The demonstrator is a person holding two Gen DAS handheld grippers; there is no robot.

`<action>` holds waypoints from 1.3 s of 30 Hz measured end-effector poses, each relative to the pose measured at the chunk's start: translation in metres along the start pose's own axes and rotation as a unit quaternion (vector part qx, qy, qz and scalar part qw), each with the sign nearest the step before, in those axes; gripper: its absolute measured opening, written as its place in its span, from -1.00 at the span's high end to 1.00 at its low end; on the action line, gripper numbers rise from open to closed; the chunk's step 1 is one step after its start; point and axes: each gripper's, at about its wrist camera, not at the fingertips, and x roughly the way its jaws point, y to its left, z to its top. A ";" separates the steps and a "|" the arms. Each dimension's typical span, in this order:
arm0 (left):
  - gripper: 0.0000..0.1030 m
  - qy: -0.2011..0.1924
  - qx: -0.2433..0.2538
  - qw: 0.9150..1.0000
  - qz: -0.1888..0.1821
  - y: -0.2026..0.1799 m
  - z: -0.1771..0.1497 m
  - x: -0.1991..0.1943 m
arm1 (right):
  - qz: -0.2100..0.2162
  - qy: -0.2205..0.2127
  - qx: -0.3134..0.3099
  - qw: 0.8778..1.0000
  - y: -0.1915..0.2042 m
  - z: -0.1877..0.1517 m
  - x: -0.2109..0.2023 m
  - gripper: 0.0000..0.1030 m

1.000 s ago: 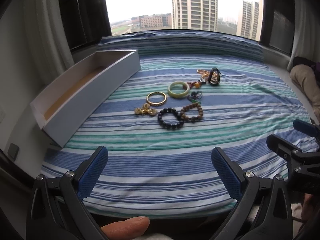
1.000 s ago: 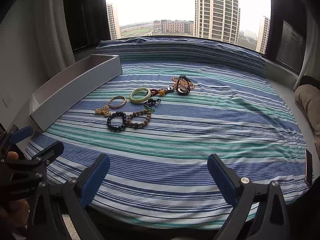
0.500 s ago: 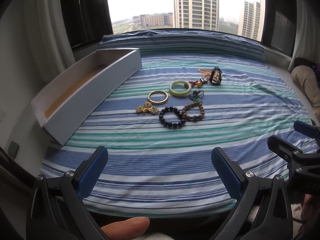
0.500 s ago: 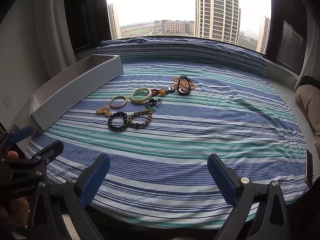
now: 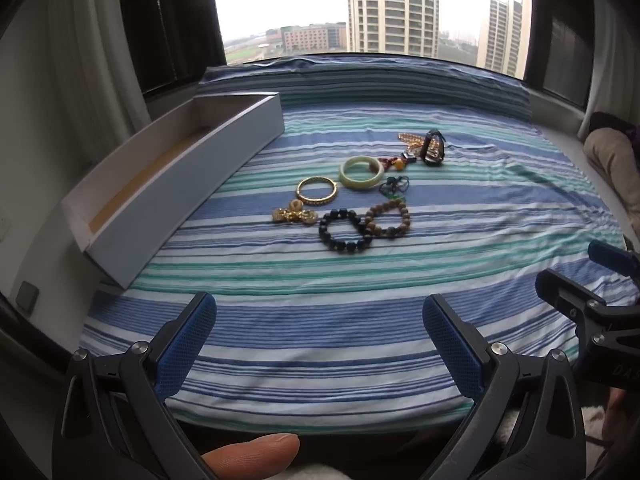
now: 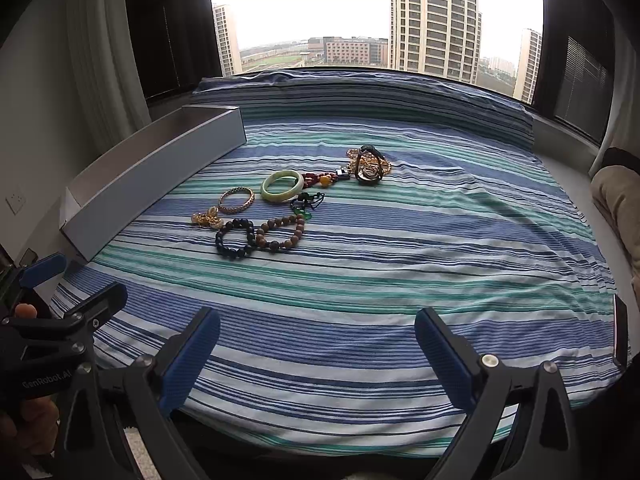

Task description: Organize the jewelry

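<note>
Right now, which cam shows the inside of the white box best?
Left wrist. It looks down over the near wall of the white box, so the tan floor and far inner wall show. Right wrist sees the white box lower: mostly the outer side and a sliver of inner wall, no floor.

Your bedsheet (image 5: 360, 320) is striped blue, white and teal. On it lie a pale green bangle (image 5: 361, 173), gold bangle (image 5: 316, 190), black beads (image 5: 345, 231), brown beads (image 5: 390, 219); the box (image 5: 180, 184) is white.
</note>
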 end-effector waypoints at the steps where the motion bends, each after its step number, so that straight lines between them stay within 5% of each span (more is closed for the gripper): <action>1: -0.99 0.000 0.000 1.000 0.000 0.000 0.000 0.000 | 0.000 0.000 0.000 1.000 0.000 0.000 0.000 -0.93; 39: -0.99 0.006 0.001 1.000 0.001 -0.001 -0.003 0.002 | 0.002 0.005 -0.001 1.000 0.003 -0.006 0.001 -0.94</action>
